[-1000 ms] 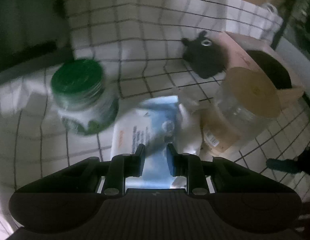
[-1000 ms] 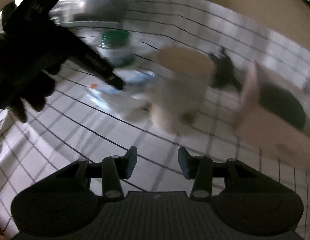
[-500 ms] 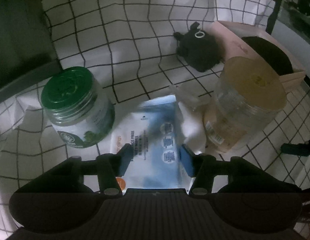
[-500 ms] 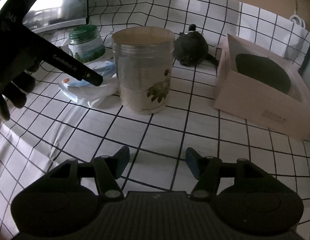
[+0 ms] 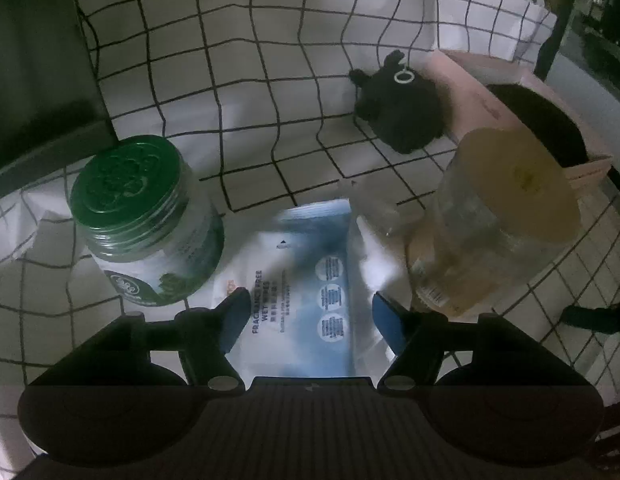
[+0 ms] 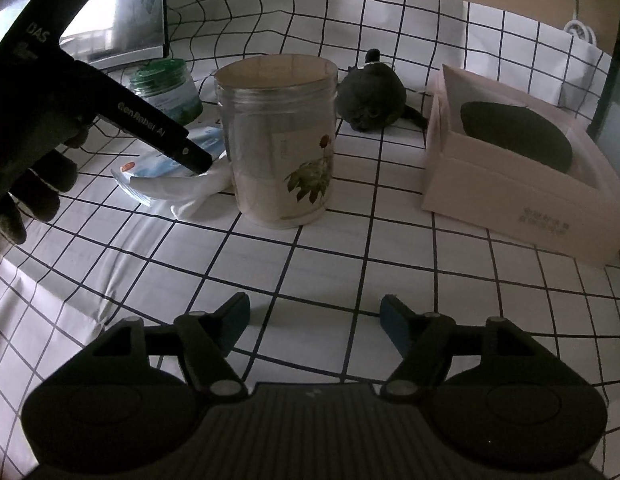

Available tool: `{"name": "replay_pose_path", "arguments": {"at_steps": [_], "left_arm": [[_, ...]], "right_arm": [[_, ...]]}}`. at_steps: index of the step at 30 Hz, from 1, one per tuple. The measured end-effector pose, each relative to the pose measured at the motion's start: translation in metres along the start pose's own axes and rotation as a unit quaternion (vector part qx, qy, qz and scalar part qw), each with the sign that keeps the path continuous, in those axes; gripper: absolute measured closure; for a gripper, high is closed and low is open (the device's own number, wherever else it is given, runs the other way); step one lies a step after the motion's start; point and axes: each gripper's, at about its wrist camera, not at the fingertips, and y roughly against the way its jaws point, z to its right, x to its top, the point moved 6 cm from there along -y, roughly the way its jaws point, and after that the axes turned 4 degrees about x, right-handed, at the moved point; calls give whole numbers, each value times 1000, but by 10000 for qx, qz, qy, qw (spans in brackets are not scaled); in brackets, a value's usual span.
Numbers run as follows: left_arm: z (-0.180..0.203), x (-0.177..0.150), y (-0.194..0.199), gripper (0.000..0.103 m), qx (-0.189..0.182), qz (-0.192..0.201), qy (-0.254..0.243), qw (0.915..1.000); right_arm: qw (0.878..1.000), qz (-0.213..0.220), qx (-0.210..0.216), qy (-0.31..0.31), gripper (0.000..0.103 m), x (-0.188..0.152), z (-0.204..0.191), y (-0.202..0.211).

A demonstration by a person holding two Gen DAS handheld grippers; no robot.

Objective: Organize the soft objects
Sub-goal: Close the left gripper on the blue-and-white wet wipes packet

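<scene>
Left gripper poised over the wipes pack, right gripper waiting empty over the table.

From the left: the green-lidded jar (image 5: 145, 224) stands clear beside the wet-wipes pack (image 5: 297, 292), which lies flat on the checked table (image 6: 350, 264). The left gripper (image 5: 305, 320) has just been opening; its jaws straddle the pack without pressing it, likely lined up for a pinch. The tall clear jar (image 6: 281, 140) stands upright, touching the pack's white flap. Behind it sits the dark plush toy (image 6: 370, 96), then the pink box (image 6: 510, 184), open-topped and probably the collecting spot. The right gripper (image 6: 314, 320), jaws likewise just opened, holds nothing.
</scene>
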Motion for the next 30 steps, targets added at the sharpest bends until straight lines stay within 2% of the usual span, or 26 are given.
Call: {"name": "replay_pose_path", "arguments": {"at_steps": [2,5,8,13,20,22,24,27,30], "left_arm": [[-6,1,2,33,67,101,104,9999],[-16,-5,0,19,99,204,201,9995],[-23,-10,-11,11,5,31,510,9987],[-14,-7,-17,7,203,64,283,9994],[-10,-11,-19,7,308,19,231,9993],[-10,-12,-17,7,297,-16,253,9992],[-12,-11,-17,8,285,-22,280,9992],[-14,-10,-13,19,351,34,484,9982],[-16,-14,0,23,265,110,766,9966]], "right_arm": [[10000,18,4,2,27,-1,-1,1],[10000,45,18,5,26,-2,0,3],[10000,53,22,1,25,-2,0,3],[10000,45,44,11,22,-3,-1,4],[9999,55,98,40,16,-6,-3,5],[9999,9,131,50,11,-6,-4,4],[9998,-97,183,52,0,-6,-7,1],[9998,-177,124,19,0,-5,-9,0],[9995,-249,158,60,0,-5,-9,-1]]}}
